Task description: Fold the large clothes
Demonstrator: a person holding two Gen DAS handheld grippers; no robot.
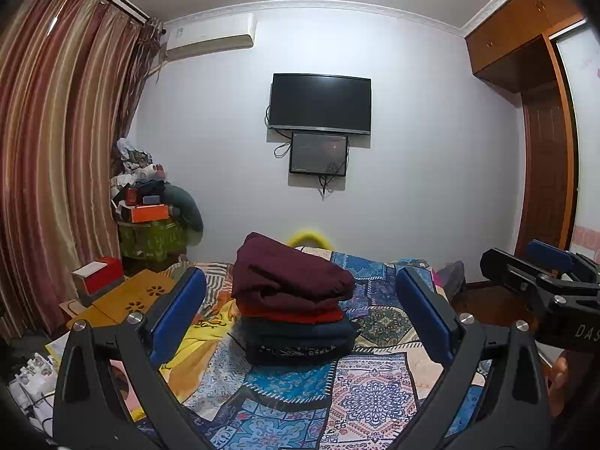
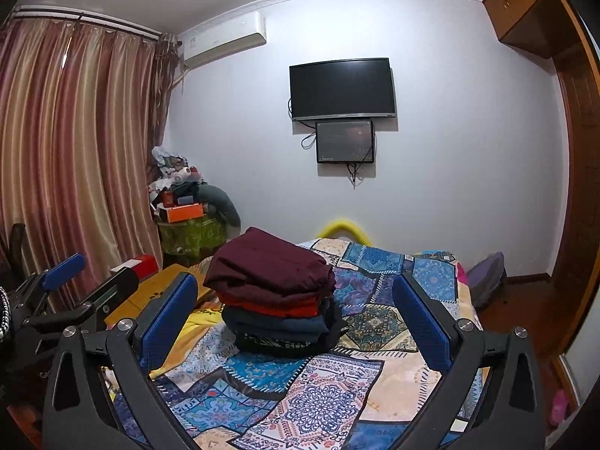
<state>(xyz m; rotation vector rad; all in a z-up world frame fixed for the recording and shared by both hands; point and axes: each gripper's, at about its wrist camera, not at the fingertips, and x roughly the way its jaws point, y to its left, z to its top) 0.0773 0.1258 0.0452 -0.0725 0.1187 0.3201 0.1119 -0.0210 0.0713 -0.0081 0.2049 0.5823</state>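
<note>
Stack of folded clothes (image 1: 292, 311) sitting mid-bed on the patchwork quilt (image 1: 360, 393): maroon garment (image 2: 270, 270) topping red, navy and dark printed layers. Looking soft, bulky, likely slumping if lifted by one edge; gripping low at both sides seems best. Left gripper (image 1: 300, 315) and right gripper (image 2: 296, 315) hovering apart from it, fingers spread wide, holding nothing.
</note>
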